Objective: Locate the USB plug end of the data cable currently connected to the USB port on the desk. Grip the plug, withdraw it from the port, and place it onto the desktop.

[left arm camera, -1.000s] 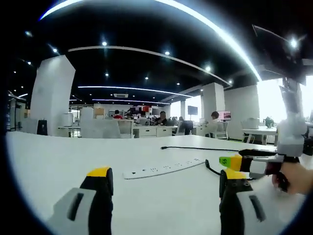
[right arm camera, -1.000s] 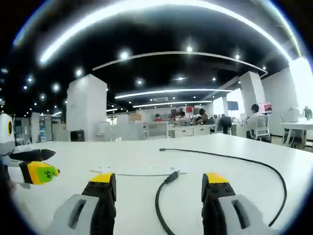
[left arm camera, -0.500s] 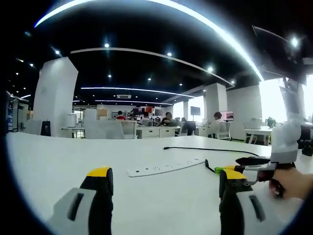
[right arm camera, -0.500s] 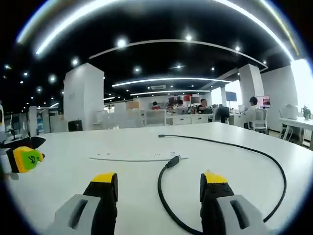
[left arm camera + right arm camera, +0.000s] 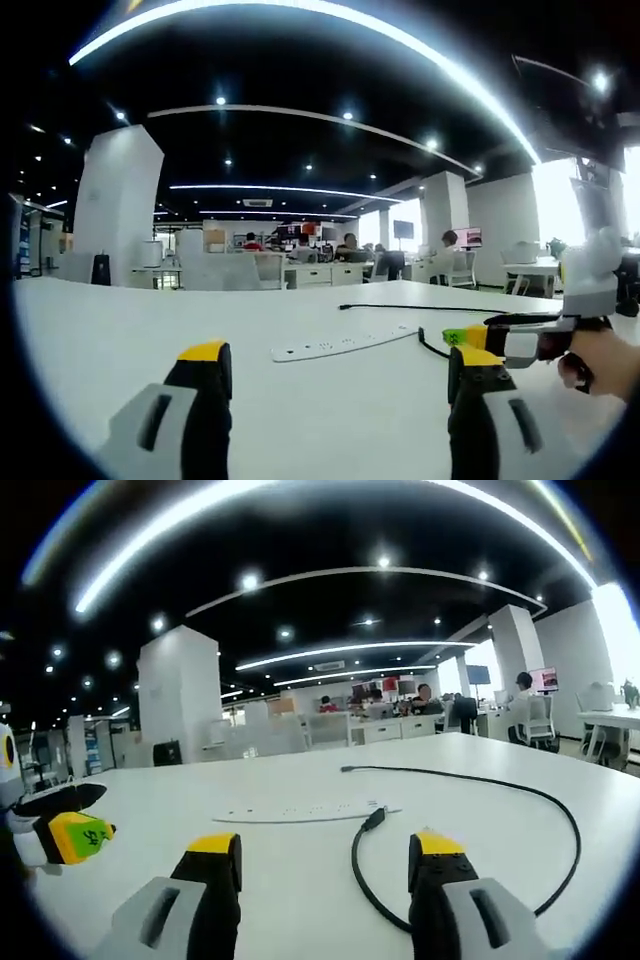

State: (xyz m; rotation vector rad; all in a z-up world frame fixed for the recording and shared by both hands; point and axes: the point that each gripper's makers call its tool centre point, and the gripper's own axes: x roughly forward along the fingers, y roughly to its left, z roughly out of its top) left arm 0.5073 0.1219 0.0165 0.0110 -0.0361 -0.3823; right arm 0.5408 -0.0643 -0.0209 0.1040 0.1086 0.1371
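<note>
Worktop (image 5: 300, 860), white and broad, under both views, open office behind. Power strip (image 5: 305, 811) flat at centre of right gripper view; same strip (image 5: 345, 342) just right of centre in left gripper view. Black data cable (image 5: 560, 820) looping from 3 o'clock toward 12 of the right view, USB plug (image 5: 375, 818) at the strip's right end, whether seated in a port cannot tell. Right gripper (image 5: 325, 880) above worktop, jaws parted, nothing between, plug ahead at 12 o'clock. Left gripper (image 5: 335, 400) likewise spread and empty. Right gripper seen again at 3 o'clock in left view (image 5: 475, 337).
</note>
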